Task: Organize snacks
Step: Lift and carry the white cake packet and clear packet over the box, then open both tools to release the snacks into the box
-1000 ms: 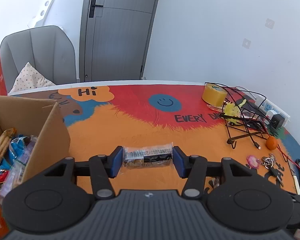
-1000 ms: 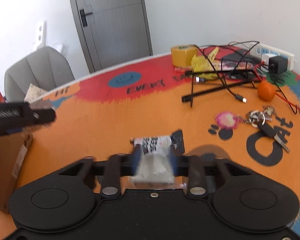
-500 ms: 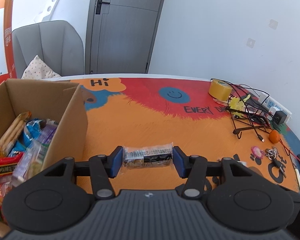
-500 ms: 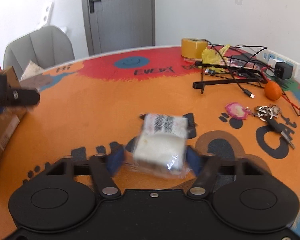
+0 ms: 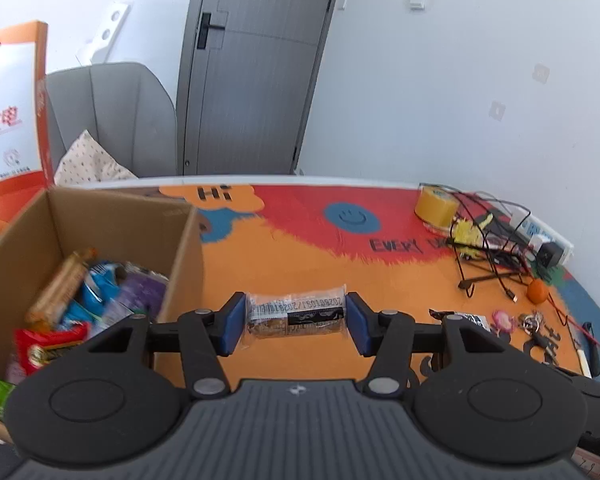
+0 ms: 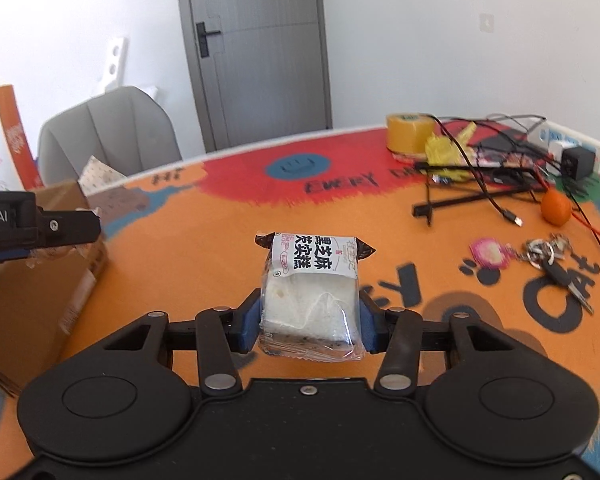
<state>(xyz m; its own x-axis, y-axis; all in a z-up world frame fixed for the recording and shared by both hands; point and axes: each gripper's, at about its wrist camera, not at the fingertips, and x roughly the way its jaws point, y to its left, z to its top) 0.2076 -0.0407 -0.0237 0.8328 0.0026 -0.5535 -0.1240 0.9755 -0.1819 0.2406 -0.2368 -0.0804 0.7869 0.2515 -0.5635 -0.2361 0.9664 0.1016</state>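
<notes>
Box (image 5: 80,216) near corner cut off at tabletop's left edge; left tool (image 5: 296,322) clamps clear-wrapped bar (image 5: 296,314) beside it, right tool (image 6: 310,320) pinches white cake pack (image 6: 312,292), both angled down above tabletop (image 6: 188,256).

Both wrist views: close, angled down, sharing table (image 5: 300,272).

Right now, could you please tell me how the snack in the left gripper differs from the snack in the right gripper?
The clear-wrapped brown snack bar is long and slim, lying crosswise, clamped end to end by the left gripper. The white wrapped cake with its black-lettered label is blocky and thick, gripped on its sides by the right gripper, label end pointing away. Both are sealed in plastic and held above the orange table mat.
</notes>
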